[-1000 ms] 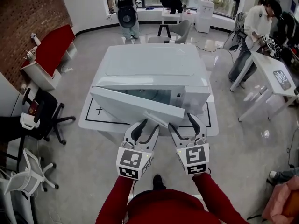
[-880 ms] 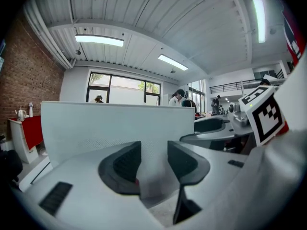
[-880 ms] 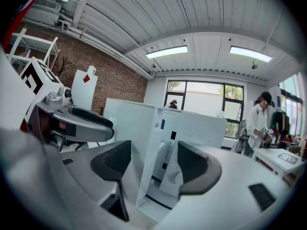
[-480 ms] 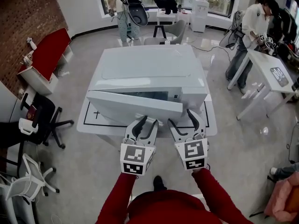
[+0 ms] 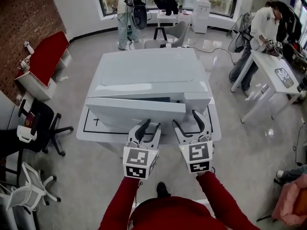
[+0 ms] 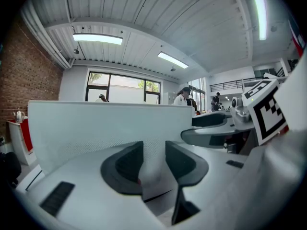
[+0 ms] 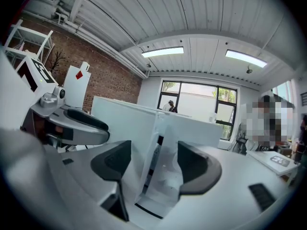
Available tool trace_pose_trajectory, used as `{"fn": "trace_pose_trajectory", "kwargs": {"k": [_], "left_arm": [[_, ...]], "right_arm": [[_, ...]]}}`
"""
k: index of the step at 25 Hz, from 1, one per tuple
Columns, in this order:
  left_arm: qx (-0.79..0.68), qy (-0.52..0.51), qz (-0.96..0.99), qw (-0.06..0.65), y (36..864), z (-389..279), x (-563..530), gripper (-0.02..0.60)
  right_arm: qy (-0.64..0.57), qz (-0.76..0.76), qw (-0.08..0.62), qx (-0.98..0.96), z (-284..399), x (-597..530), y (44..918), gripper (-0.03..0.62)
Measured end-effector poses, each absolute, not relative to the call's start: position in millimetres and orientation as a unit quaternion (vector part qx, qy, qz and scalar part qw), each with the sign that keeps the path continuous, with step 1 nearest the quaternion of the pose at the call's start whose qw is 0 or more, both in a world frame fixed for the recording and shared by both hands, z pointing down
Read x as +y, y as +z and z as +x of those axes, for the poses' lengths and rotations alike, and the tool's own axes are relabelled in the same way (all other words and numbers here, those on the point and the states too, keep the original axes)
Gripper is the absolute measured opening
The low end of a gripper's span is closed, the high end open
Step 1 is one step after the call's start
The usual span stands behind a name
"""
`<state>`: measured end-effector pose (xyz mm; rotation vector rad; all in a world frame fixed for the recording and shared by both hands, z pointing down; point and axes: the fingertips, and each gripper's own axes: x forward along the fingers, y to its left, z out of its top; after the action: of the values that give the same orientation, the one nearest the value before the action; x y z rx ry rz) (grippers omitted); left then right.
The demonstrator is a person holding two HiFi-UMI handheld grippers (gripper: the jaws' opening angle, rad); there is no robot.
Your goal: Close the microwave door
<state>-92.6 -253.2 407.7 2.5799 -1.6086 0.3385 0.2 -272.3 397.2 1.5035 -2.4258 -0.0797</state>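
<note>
Grey lab floor; microwave [image 5: 148,71] on table [image 5: 88,127], centre, door [image 5: 134,114] ajar. We see left gripper [image 5: 151,126] jaws just closed narrower, empty; right gripper [image 5: 186,120] wide, empty. Chair [image 5: 43,123] left, person [image 5: 261,28] upper right.

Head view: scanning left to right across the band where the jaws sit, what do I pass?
black office chair → left gripper → right gripper → white table
</note>
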Motion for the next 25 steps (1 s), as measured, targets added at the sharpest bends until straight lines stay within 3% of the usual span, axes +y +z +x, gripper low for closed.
{"fn": "trace_pose_trajectory", "kwargs": {"k": [25], "left_arm": [[-0.523, 0.101, 0.845, 0.053, 406, -82, -273, 0.152]], "right_arm": [[-0.061, 0.548, 0.134, -0.824, 15, -291, 382, 0.318]]}}
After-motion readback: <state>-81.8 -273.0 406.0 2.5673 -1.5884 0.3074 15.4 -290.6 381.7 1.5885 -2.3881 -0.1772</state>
